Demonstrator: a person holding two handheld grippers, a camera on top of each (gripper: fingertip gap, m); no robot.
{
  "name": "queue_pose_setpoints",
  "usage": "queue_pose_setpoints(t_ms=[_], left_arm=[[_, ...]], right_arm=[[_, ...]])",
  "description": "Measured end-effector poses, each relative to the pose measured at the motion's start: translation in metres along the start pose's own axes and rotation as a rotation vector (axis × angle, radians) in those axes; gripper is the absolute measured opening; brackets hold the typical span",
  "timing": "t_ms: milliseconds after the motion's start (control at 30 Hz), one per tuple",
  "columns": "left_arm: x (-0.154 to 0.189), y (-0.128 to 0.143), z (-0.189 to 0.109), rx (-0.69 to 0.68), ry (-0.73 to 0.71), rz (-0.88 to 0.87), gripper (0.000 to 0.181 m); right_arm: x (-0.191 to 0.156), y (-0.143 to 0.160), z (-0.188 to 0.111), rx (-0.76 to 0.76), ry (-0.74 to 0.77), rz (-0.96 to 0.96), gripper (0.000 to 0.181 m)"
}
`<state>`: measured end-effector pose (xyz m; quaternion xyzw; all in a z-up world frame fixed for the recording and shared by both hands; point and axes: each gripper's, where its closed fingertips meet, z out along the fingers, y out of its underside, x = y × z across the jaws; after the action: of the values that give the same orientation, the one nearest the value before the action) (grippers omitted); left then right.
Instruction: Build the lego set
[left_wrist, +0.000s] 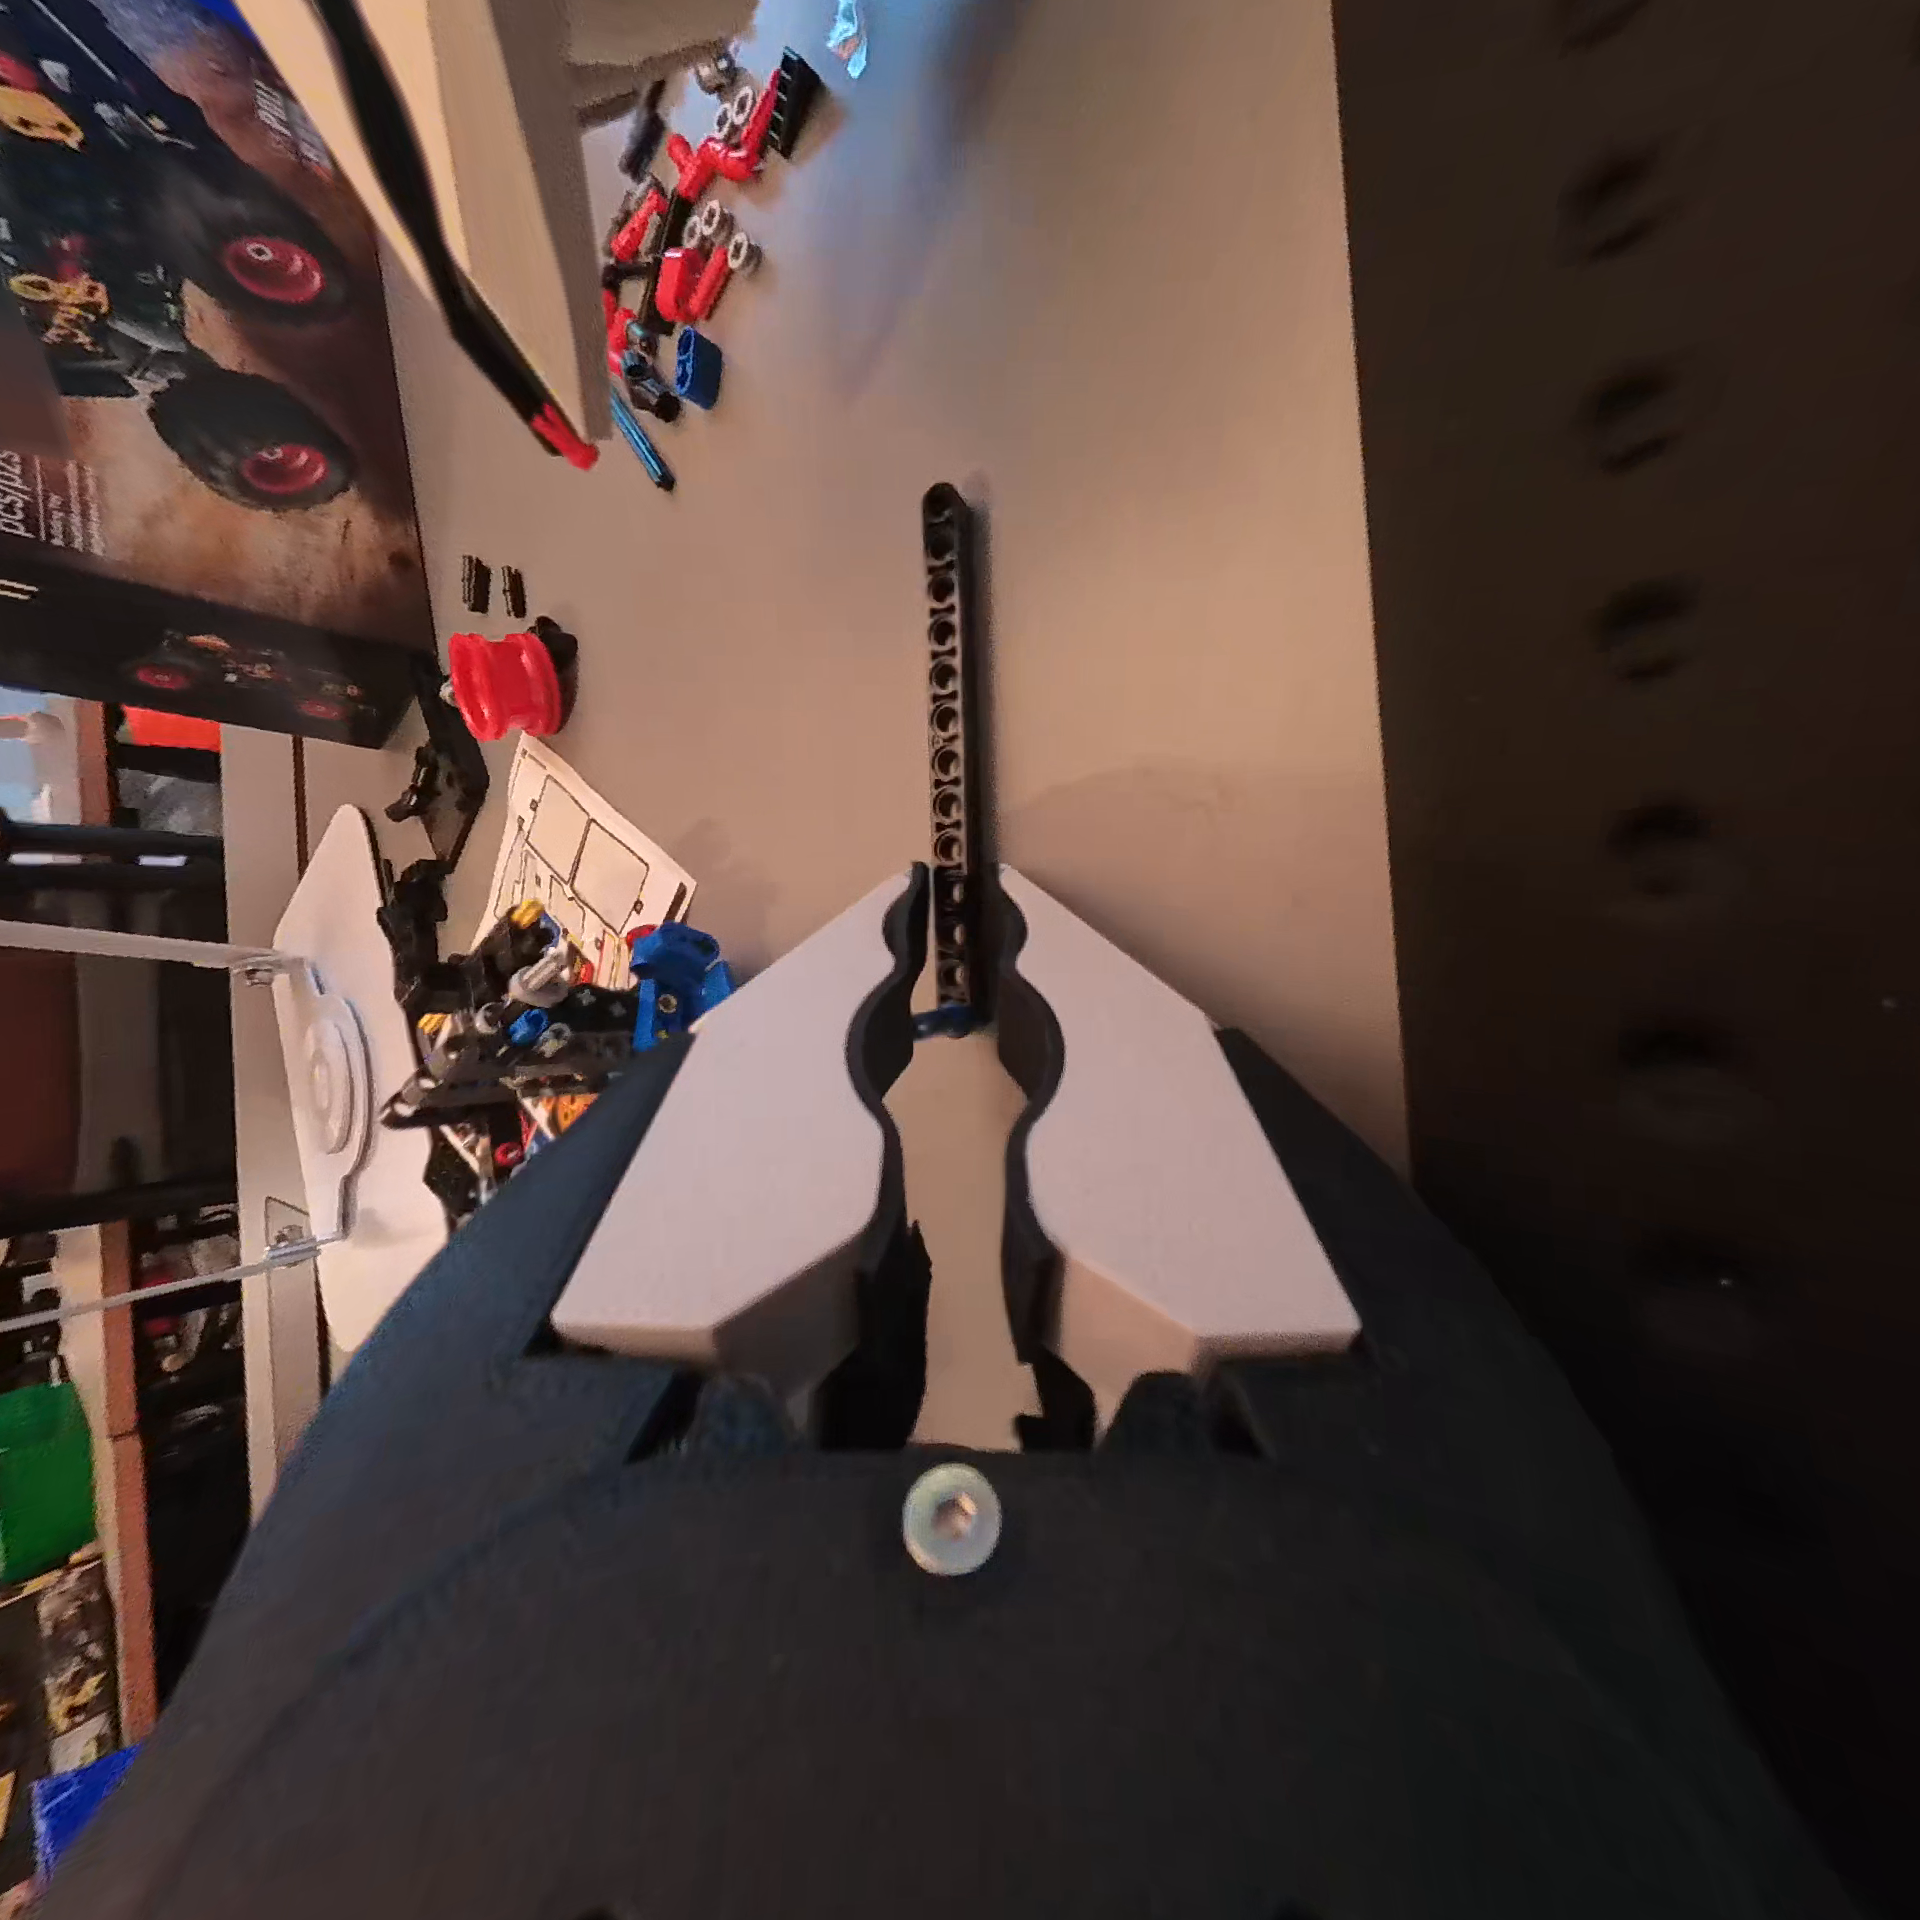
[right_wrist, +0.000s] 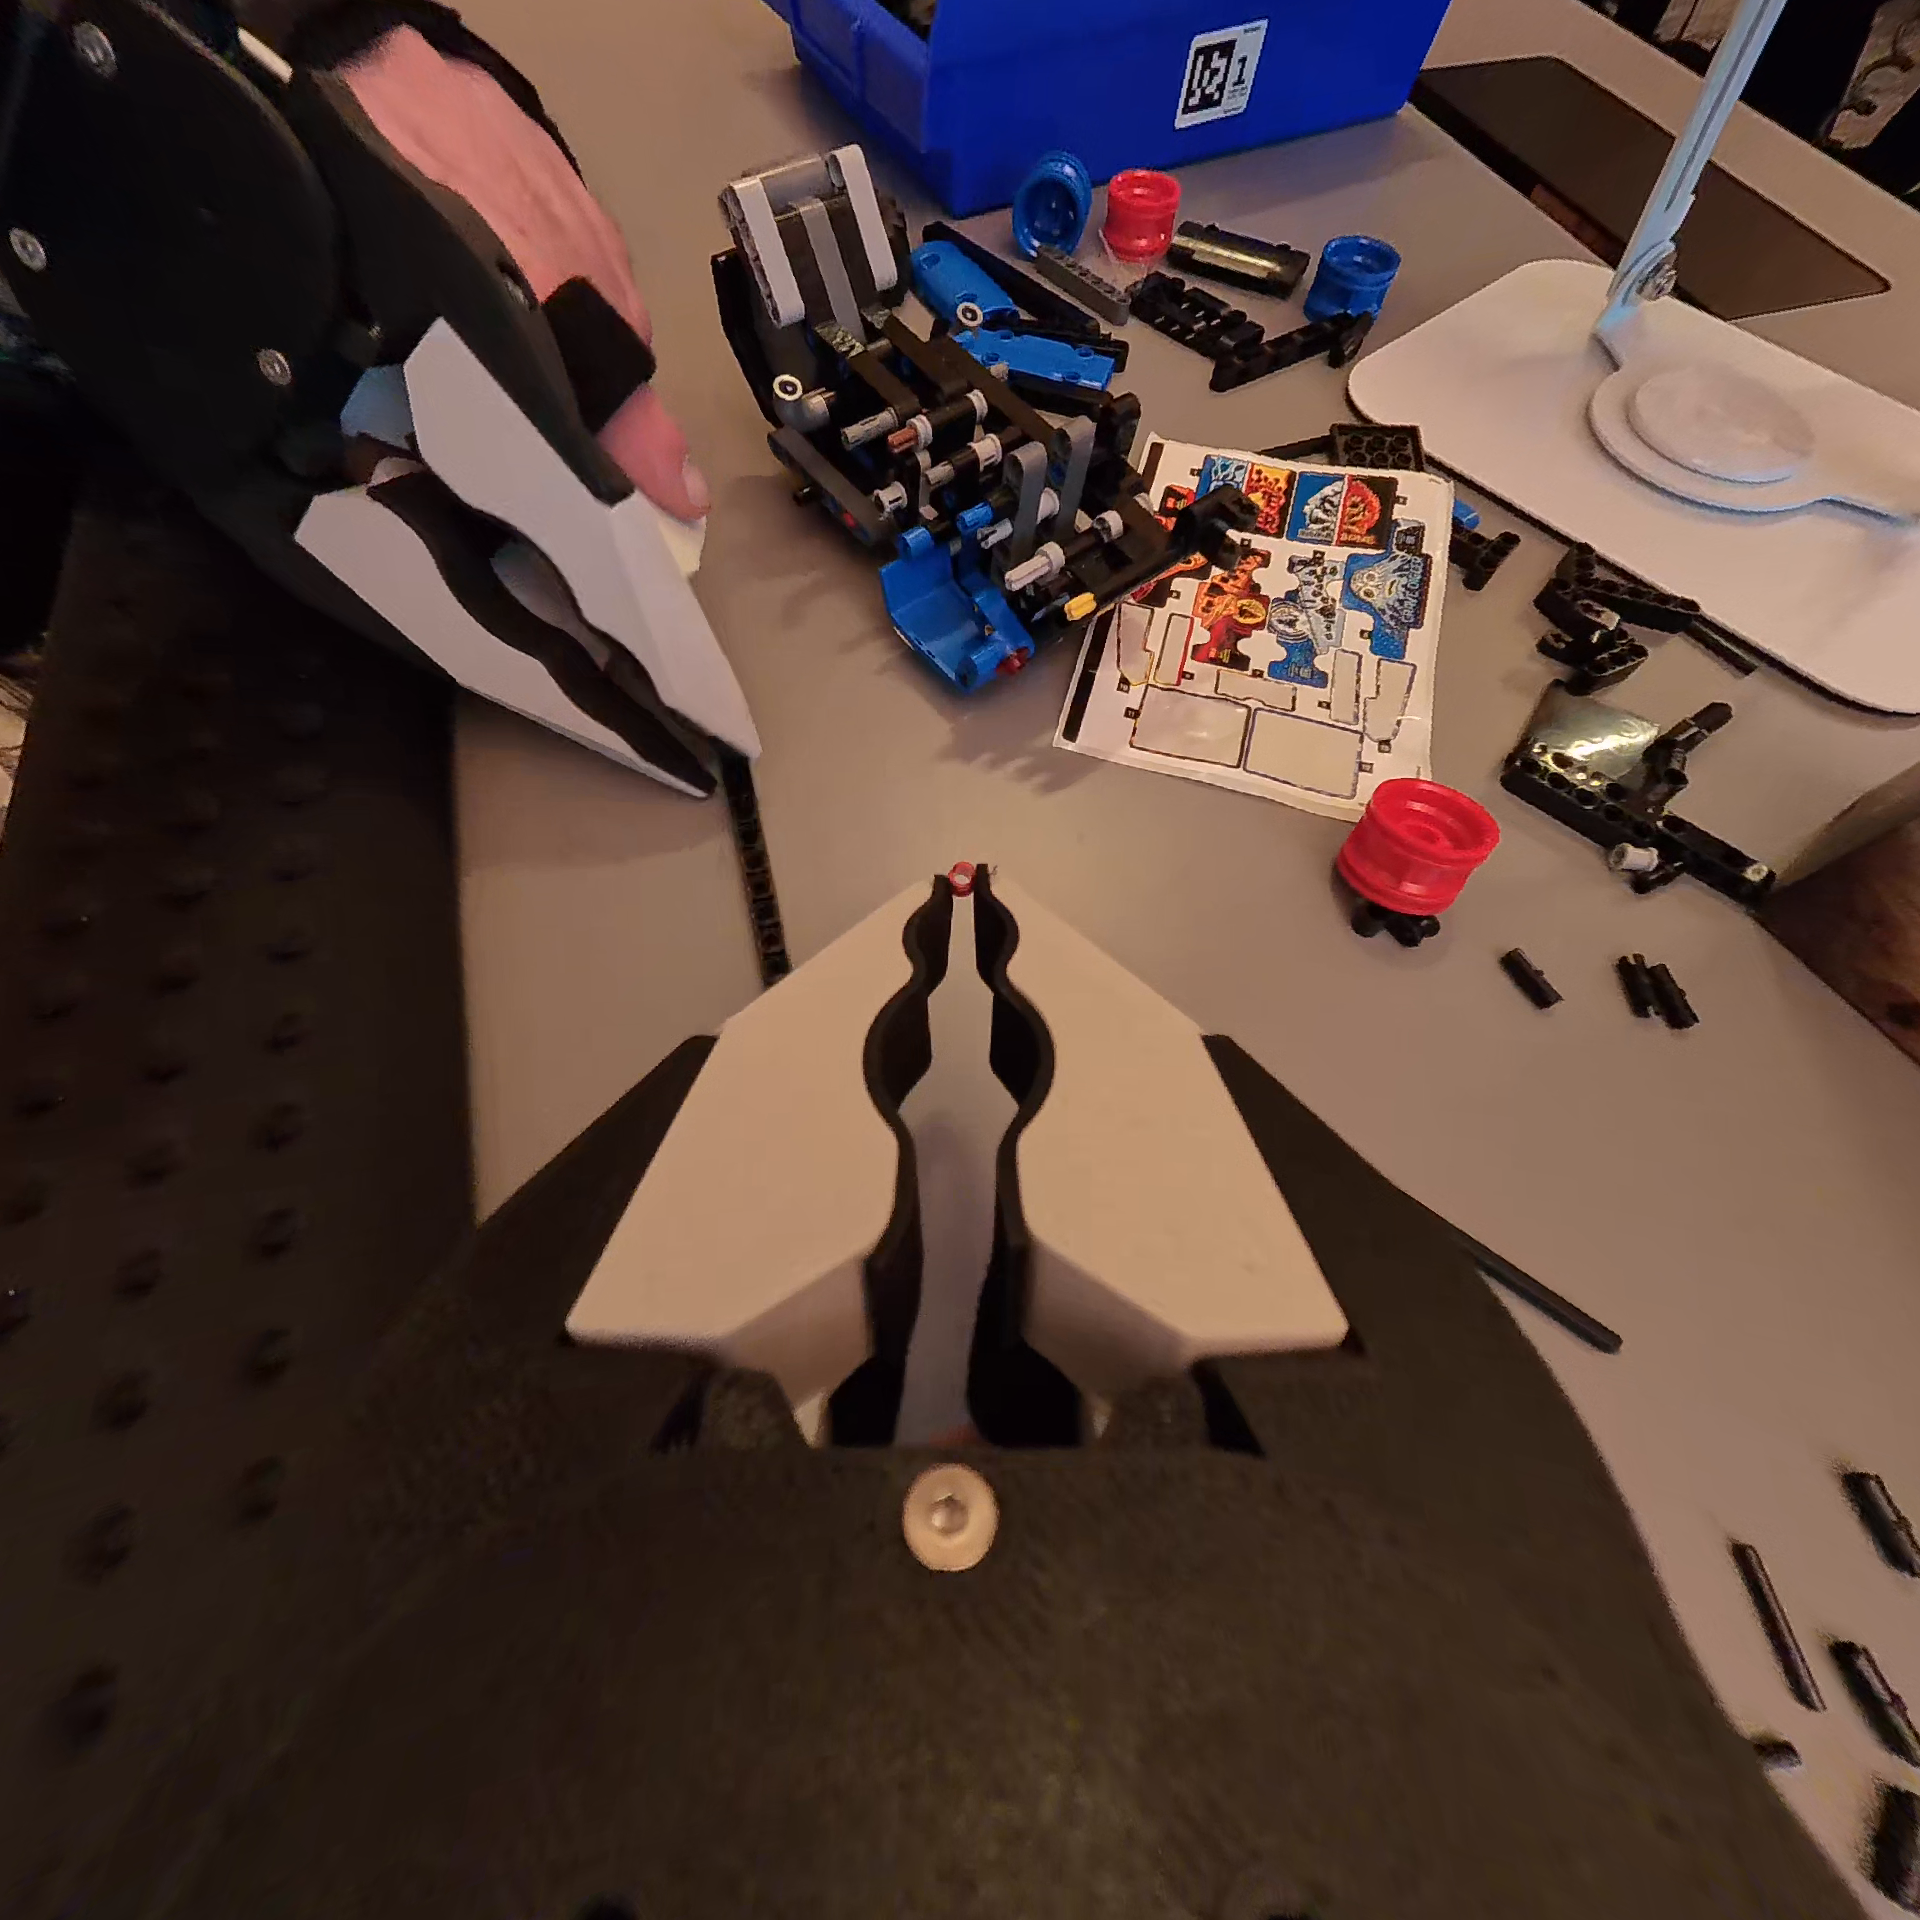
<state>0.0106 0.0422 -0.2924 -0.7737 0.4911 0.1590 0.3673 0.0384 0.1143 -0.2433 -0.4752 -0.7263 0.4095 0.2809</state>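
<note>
Here, left tongs (left_wrist: 956, 883) clamping long black beam (left_wrist: 948, 717), right tongs (right_wrist: 964, 881) pinching red pin (right_wrist: 961, 879) nearby

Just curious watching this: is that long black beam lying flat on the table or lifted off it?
Lying flat. The long black beam rests along the grey table, one end pinched in the left gripper.

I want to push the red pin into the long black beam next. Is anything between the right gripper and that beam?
Nothing visible. The right gripper holds the red pin, and only bare grey table separates it from the black beam, which the left gripper pinches.
</note>
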Motion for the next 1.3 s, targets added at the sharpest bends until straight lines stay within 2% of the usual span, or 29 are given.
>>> queue_pose_setpoints(t_ms=[100, 267, 467, 700, 867, 933, 1033, 1167, 1300], left_arm=[[-0.003, -0.003, -0.004, 0.016, 0.013, -0.032, 0.021], [-0.006, -0.008, -0.007, 0.008, 0.040, -0.059, 0.022], [0.001, 0.003, -0.006, -0.021, 0.081, -0.085, 0.017], [0.014, 0.005, -0.012, 0.017, 0.131, -0.087, 0.011], [-0.006, 0.008, -0.018, 0.046, 0.068, -0.170, 0.017], [-0.006, 0.007, -0.017, 0.066, 0.092, -0.207, 0.017], [-0.008, 0.013, -0.012, 0.028, 0.040, -0.166, 0.018], [-0.026, -0.001, -0.016, 0.098, -0.022, -0.204, 0.019], [-0.024, 0.012, 0.000, -0.009, 0.011, -0.182, 0.025]], right_arm=[[-0.001, 0.002, 0.002, -0.013, -0.004, -0.008, 0.002], [-0.004, 0.008, 0.005, -0.056, -0.001, -0.053, 0.002], [-0.007, 0.023, 0.013, -0.158, 0.021, -0.155, 0.002], [-0.012, 0.022, 0.014, -0.152, 0.003, -0.164, 0.002], [-0.013, 0.022, 0.015, -0.152, -0.002, -0.166, 0.002], [-0.014, 0.022, 0.015, -0.152, -0.004, -0.167, 0.002], [-0.015, 0.022, 0.015, -0.151, -0.008, -0.168, 0.002], [-0.016, 0.022, 0.015, -0.150, -0.011, -0.168, 0.002], [-0.016, 0.022, 0.015, -0.150, -0.011, -0.169, 0.002]])
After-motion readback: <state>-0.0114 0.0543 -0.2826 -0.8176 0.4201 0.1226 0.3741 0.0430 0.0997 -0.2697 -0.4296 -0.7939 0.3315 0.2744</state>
